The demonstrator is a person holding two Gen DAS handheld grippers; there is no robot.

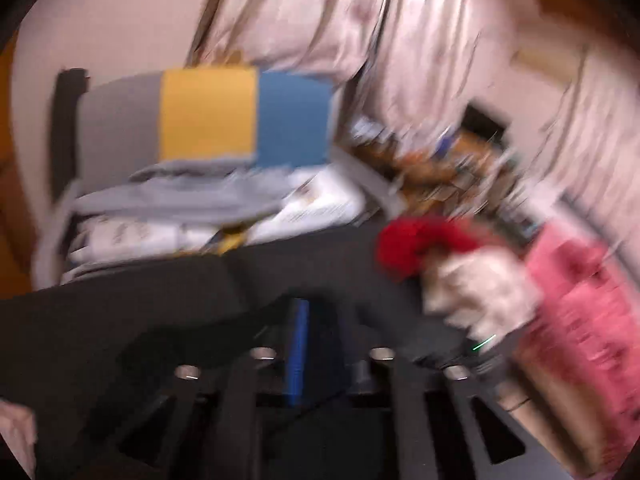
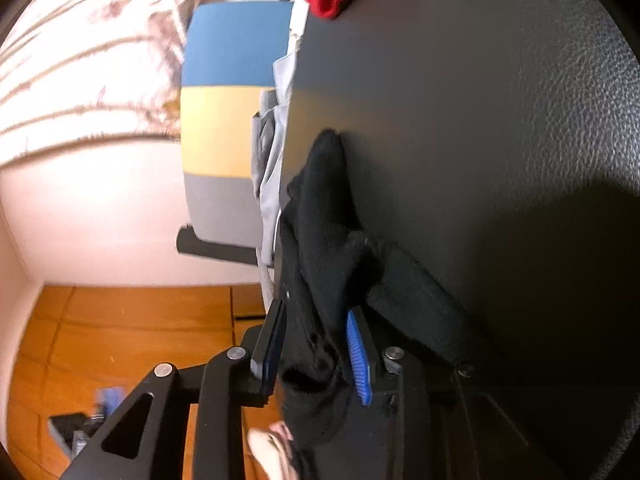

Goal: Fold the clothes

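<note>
Striped cushion, curtain, wood floor

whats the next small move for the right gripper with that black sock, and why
Probably close the right gripper back on the black sock. The sock lies between its fingers, draped over the dark table edge, and a gap shows at the left finger, so it may slip off.

Right gripper: black frame showing two angled linkage arms with triangular cut-outs, round silver pivot screws sitting on the joints below the fingers. Fingers are wearing ribbed blue pads. A thin black cable is running beside the right-hand pivot screw.

Left gripper: blurred; the same black linkage is showing, four silver screws flanking one blue ribbed pad. The rest is smearing out.
</note>
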